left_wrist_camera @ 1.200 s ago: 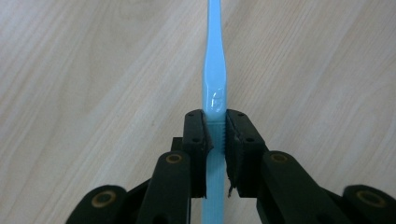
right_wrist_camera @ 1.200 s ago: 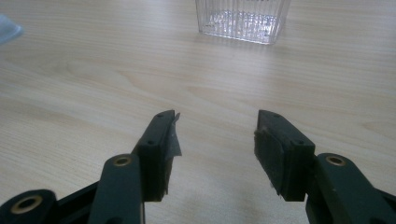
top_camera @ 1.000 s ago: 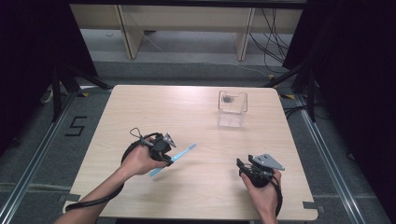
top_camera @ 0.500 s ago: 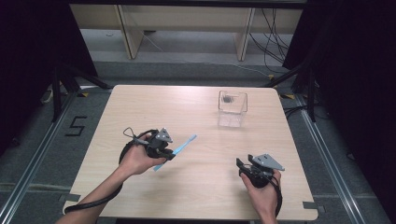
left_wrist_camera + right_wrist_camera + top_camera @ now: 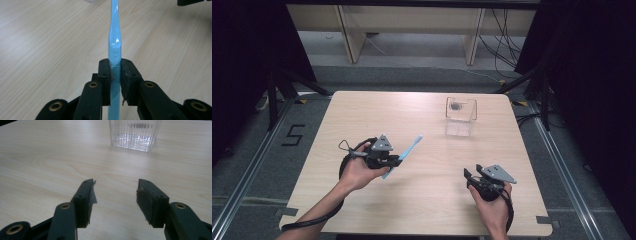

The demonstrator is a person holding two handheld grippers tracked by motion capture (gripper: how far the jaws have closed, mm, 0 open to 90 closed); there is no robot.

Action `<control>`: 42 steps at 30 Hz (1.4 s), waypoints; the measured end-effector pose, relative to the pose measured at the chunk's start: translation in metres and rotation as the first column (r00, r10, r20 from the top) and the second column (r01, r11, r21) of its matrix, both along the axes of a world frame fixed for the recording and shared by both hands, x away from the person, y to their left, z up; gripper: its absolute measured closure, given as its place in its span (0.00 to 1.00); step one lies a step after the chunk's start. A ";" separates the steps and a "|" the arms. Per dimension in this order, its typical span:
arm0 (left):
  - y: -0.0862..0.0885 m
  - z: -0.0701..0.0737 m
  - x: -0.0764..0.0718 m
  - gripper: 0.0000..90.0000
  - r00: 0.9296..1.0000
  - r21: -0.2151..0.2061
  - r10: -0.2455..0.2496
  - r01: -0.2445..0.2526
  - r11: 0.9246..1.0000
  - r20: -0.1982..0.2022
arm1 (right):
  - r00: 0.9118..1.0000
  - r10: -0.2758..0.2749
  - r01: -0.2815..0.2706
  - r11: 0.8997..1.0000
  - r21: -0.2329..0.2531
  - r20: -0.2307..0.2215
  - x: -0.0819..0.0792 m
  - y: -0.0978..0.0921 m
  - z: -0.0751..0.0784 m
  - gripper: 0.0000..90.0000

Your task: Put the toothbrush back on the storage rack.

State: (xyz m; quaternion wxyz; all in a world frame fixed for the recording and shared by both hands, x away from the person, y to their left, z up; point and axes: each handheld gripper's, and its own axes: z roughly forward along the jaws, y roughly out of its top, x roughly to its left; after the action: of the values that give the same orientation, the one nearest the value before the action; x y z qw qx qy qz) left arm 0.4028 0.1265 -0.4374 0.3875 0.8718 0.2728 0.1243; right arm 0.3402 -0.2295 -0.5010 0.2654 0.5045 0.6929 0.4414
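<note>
Nearest the person, the right gripper [image 5: 470,176] sits low over the bench [image 5: 362,115], jaws spread wide with nothing between them, well short of the clear plastic box [image 5: 460,117]. The left gripper [image 5: 398,161], also nearer than the box and off to its left, is clamped on the ribbed handle of a light blue toothbrush [image 5: 115,42], whose head end points up toward the box.

A black numeral "5" [image 5: 293,135] is marked on the grey floor [image 5: 257,165] at the left of the high view, just beside the table's left edge; a small embossed emblem is seen on the light blue toothbrush handle [image 5: 115,42] in the left gripper view, but it cannot be read.
</note>
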 end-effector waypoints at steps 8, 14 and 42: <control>0.003 0.001 -0.002 0.88 0.998 -0.087 0.024 -0.018 0.996 0.058 | 1.000 -0.010 0.009 1.000 0.016 0.021 -0.001 0.004 0.002 0.51; 0.003 -0.001 -0.003 0.88 0.994 -0.164 0.070 -0.055 0.985 0.087 | 0.999 0.015 -0.016 1.000 0.008 0.049 0.000 0.007 0.004 0.49; 0.003 -0.012 -0.009 0.88 0.986 -0.314 0.093 -0.045 0.948 0.140 | 0.964 0.184 -0.210 0.969 0.130 0.190 0.002 0.060 0.044 0.62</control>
State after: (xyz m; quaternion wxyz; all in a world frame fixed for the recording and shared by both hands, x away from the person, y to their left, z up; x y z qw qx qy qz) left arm 0.3942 0.1292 -0.4494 0.5347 0.7779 0.2887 0.1601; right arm 0.3425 -0.1699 -0.4573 0.2419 0.4103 0.6787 0.5590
